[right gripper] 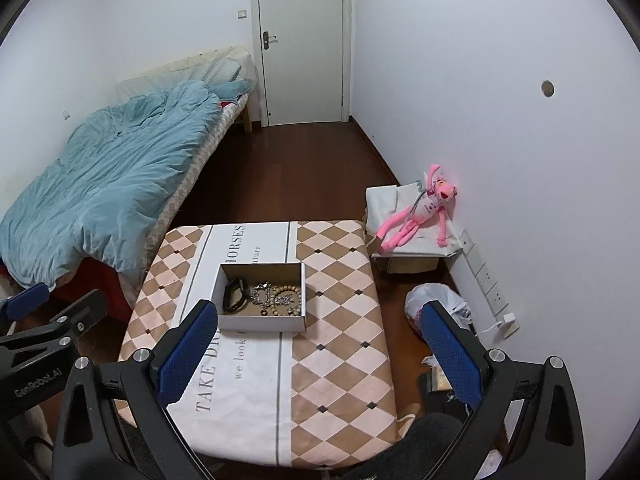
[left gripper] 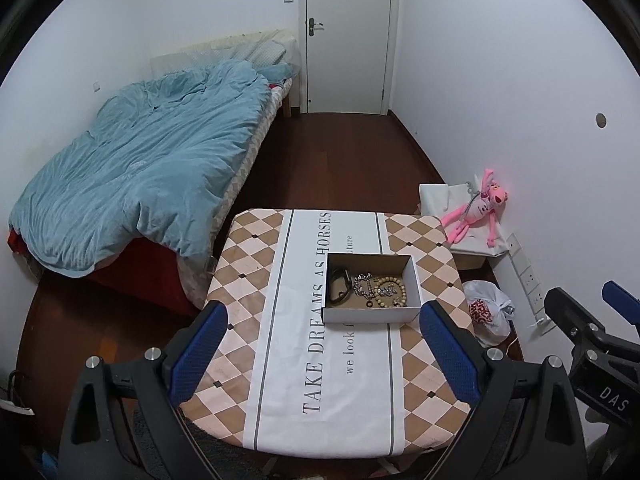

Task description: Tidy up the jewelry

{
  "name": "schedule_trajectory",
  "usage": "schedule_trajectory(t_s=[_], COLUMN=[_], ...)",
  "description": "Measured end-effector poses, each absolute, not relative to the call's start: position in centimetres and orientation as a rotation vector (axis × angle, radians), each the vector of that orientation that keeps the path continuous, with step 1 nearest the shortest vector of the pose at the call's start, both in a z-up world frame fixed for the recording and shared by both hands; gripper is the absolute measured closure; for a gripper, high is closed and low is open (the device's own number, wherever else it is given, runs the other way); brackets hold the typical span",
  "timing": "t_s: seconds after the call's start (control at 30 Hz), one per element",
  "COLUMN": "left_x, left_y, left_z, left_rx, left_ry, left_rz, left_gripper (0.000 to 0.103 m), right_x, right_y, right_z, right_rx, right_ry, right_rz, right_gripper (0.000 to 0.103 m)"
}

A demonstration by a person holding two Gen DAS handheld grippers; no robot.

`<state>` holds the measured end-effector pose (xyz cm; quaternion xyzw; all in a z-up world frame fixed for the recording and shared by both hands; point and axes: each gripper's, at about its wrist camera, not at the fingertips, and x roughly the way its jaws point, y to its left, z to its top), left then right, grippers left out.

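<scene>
A white cardboard box [left gripper: 372,315] [right gripper: 262,323] sits on the table with the checked cloth [left gripper: 248,276] [right gripper: 340,300]. Inside lie a dark band [left gripper: 338,286] [right gripper: 234,294], a silver chain [left gripper: 363,285] [right gripper: 262,294] and a beige bead bracelet [left gripper: 390,290] [right gripper: 286,296]. My left gripper [left gripper: 322,350] hangs open above the table's near half, short of the box, with nothing between its blue pads. My right gripper [right gripper: 320,350] is open too, held above the table's right side, the box beside its left finger [right gripper: 188,354].
A bed with a blue duvet [left gripper: 140,172] [right gripper: 100,184] stands left of the table. A pink plush toy [left gripper: 480,210] [right gripper: 420,210] lies on a covered box by the right wall. A white plastic bag [left gripper: 490,312] [right gripper: 436,300] sits on the floor beside wall sockets [left gripper: 528,276].
</scene>
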<state>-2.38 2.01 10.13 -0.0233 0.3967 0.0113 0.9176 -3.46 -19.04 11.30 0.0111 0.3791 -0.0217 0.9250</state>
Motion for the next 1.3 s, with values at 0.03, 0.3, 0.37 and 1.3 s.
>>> schedule_trajectory(t_s=[0.03, 0.3, 0.37, 1.3], left_x=[-2.3, 0.0, 0.9, 5.8], left_y=[2.0, 1.7, 1.8, 1.7], left_z=[10.1, 9.2, 8.8, 4.7], left_rx=[-0.046, -0.033, -0.033, -0.040], left_ry=[0.819, 0.846, 0.857, 0.986], left_rz=[0.022, 0.037, 0.044, 0.052], left_gripper=[0.005, 0.005, 0.005, 0.005], right_x=[-3.3, -0.3, 0.8, 6.8], right_y=[-19.1, -18.7, -18.5, -18.3], right_z=[11.2, 9.9, 9.5, 4.1], right_rx=[0.026, 0.001, -0.007, -0.016], right_ry=[0.784, 0.825, 0.831, 0.976], right_rz=[-0.045, -0.053, -0.053, -0.053], right_gripper=[0.001, 0.000, 0.000, 0.000])
